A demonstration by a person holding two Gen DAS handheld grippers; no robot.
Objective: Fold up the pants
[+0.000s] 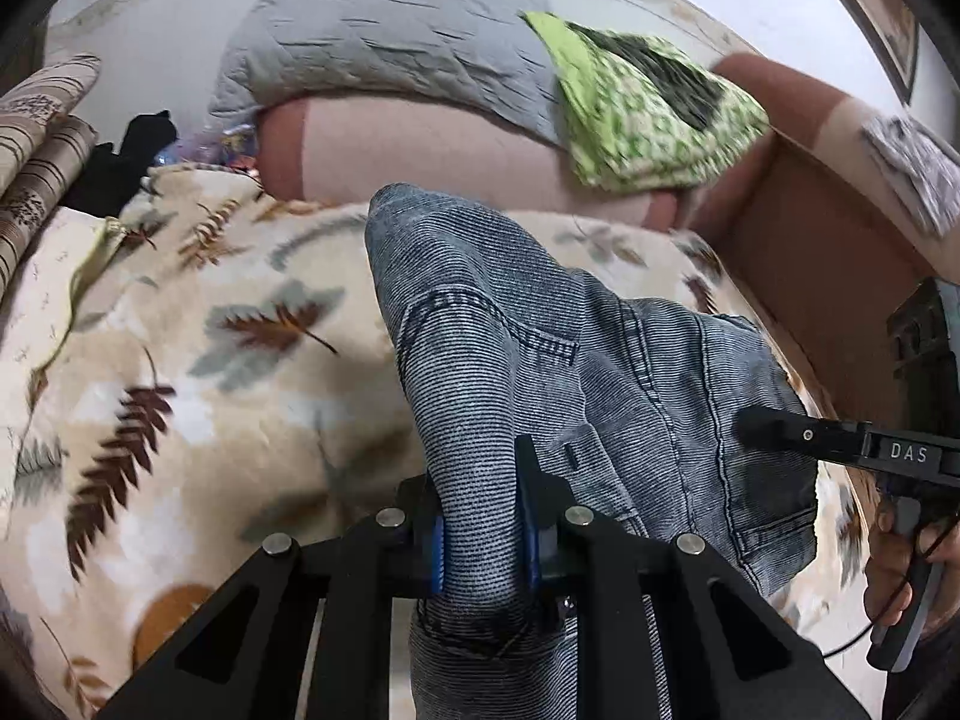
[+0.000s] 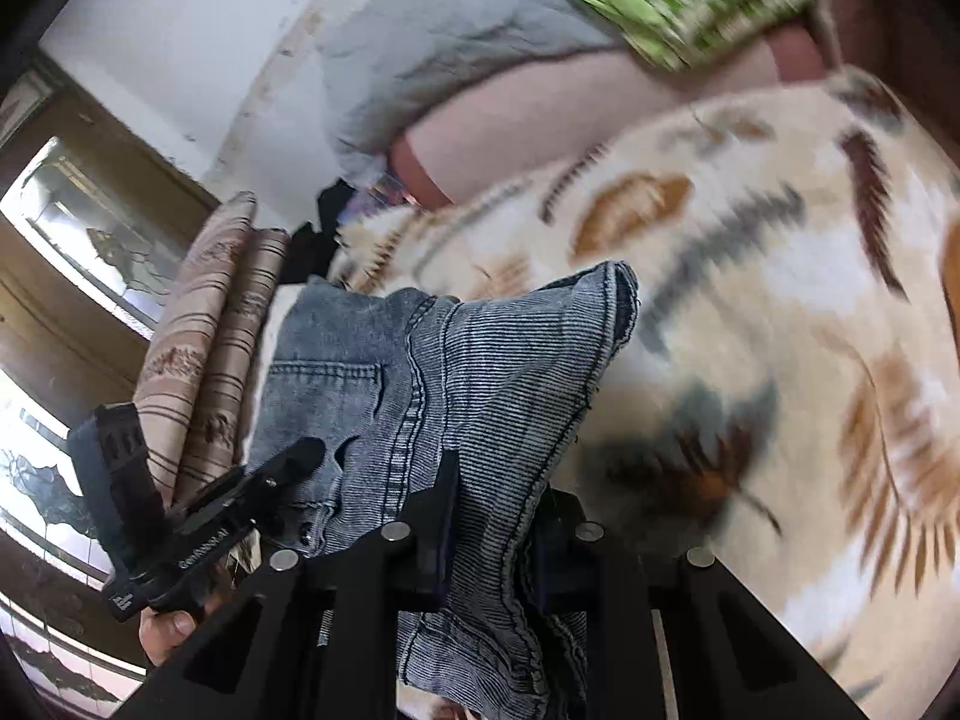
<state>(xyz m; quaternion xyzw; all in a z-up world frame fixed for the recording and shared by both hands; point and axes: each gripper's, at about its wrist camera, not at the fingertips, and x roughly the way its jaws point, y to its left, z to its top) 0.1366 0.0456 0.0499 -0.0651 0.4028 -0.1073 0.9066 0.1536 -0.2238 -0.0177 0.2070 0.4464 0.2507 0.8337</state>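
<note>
Both grippers were on the denim! The left gripper [image 1: 483,516] clamped a bunched ridge of the pants [image 1: 540,348], the cloth rising straight ahead of its fingers. The right gripper [image 2: 489,528] pinched another thick fold, the pants [image 2: 456,372] humped up in front of it above the leaf-print blanket [image 2: 750,300]. Judging from that, the fold was barely underway: the denim sat lifted and crumpled, no flat, squared layers were visible, and laying out, halving and smoothing all remained. The count: one pair of pants, two grippers, one leaf-print blanket, one grey quilt [image 1: 384,30] far ahead, one green patterned cloth [image 1: 648,102] beside it.
</note>
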